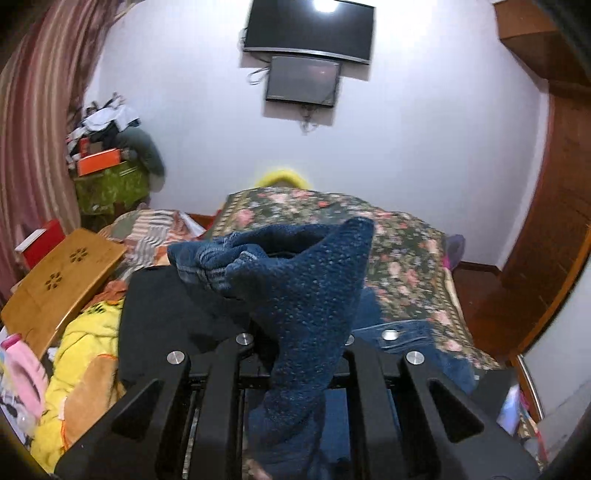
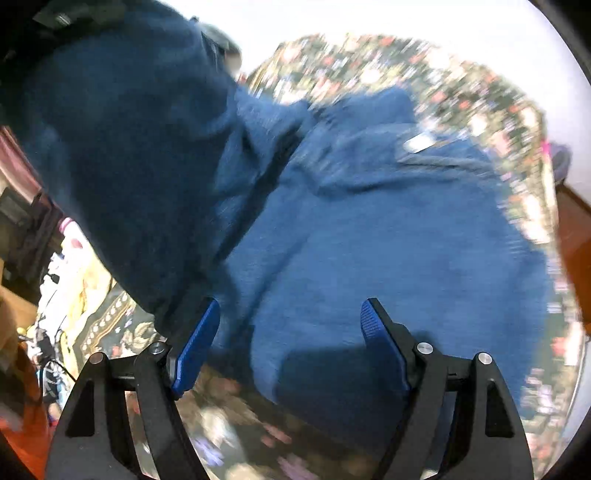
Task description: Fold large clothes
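A dark blue fleece garment (image 1: pixel 314 295) rises bunched between the fingers of my left gripper (image 1: pixel 295 332), which is shut on a fold of it and holds it lifted over the floral bedspread (image 1: pixel 406 251). The cloth hides the left fingertips. In the right wrist view the rest of the blue garment (image 2: pixel 388 240) lies spread on the floral bedspread (image 2: pixel 480 92), and a lifted part hangs at the upper left. My right gripper (image 2: pixel 288 321) hovers open just above the cloth, its blue pads (image 2: pixel 199 339) wide apart with nothing pressed between them.
A wooden lap tray (image 1: pixel 62 280), a yellow blanket (image 1: pixel 85 350) and a patchwork quilt (image 1: pixel 155 229) crowd the bed's left side. Two screens (image 1: pixel 308 27) hang on the far wall. Wooden furniture (image 1: pixel 546 221) stands at the right. An orange box (image 1: pixel 98 160) tops a pile in the corner.
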The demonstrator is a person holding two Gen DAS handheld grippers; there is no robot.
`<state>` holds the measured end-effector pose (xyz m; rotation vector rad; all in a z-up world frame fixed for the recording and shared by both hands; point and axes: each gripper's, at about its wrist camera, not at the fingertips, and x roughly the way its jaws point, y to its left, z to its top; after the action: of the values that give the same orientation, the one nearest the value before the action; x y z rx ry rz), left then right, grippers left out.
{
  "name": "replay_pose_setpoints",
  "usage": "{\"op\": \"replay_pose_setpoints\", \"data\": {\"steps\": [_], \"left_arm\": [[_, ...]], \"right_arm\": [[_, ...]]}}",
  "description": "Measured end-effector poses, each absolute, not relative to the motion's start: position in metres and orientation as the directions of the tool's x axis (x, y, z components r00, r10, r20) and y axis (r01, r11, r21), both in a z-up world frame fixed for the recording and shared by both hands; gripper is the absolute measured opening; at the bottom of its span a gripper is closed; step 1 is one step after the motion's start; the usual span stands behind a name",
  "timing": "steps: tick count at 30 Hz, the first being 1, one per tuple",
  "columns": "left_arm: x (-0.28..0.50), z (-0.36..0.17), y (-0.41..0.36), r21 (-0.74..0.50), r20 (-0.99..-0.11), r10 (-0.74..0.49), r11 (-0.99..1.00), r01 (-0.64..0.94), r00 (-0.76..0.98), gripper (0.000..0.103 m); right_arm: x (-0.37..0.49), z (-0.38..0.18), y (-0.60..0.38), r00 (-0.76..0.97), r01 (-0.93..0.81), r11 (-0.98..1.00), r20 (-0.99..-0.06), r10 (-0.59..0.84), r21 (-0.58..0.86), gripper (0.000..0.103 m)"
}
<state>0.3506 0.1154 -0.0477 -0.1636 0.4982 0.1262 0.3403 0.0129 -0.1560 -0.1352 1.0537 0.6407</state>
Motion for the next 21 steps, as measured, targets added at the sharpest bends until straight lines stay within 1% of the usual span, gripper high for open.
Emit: {"op": "replay_pose_setpoints", "data": {"steps": [4,6,8,11,12,13,15,17,19,21], "left_arm": [[0.356,-0.045,0.075,-0.135,-0.482,-0.028,0.99,-0.043,0.876,0.011],[0.361,-0.048,0.048,-0.13,-0.492,-0.085,0.991,0.023,0.866,0.011],[0.365,-0.055,0.022,-0.117,-0.51,-0.136,0.989,0.088,0.85,0.011],[0.371,-0.077,-0.008,-0.143,-0.563,-0.25,0.968,0.205,0.788,0.011],[0.373,-0.087,-0.016,-0.153,-0.588,-0.275,0.961,0.23,0.761,0.011],[0.377,-0.102,-0.025,-0.161,-0.631,-0.294,0.955,0.25,0.718,0.011],[0.38,-0.131,-0.037,-0.149,-0.711,-0.297,0.95,0.275,0.638,0.011],[0.377,-0.154,-0.045,-0.131,-0.762,-0.288,0.946,0.297,0.581,0.012],[0.369,-0.162,-0.046,-0.111,-0.772,-0.276,0.946,0.306,0.573,0.015],[0.362,-0.157,-0.046,-0.08,-0.769,-0.252,0.949,0.304,0.587,0.018]], "right_arm": [[0.327,-0.127,-0.043,0.433,-0.481,0.856,-0.797,0.42,0.19,0.076],[0.317,-0.116,-0.081,0.489,-0.429,0.887,-0.78,0.389,0.173,0.076],[0.318,-0.108,-0.095,0.538,-0.381,0.913,-0.768,0.346,0.144,0.076],[0.307,-0.106,-0.127,0.588,-0.313,0.947,-0.767,0.257,0.078,0.076],[0.309,-0.105,-0.13,0.591,-0.303,0.951,-0.77,0.243,0.068,0.076],[0.306,-0.106,-0.137,0.594,-0.29,0.955,-0.771,0.228,0.059,0.076],[0.3,-0.108,-0.147,0.596,-0.281,0.958,-0.771,0.222,0.058,0.076],[0.295,-0.109,-0.155,0.594,-0.285,0.957,-0.773,0.222,0.055,0.076],[0.294,-0.11,-0.158,0.595,-0.29,0.956,-0.775,0.215,0.042,0.076],[0.293,-0.112,-0.158,0.6,-0.294,0.955,-0.773,0.206,0.027,0.076]]}}
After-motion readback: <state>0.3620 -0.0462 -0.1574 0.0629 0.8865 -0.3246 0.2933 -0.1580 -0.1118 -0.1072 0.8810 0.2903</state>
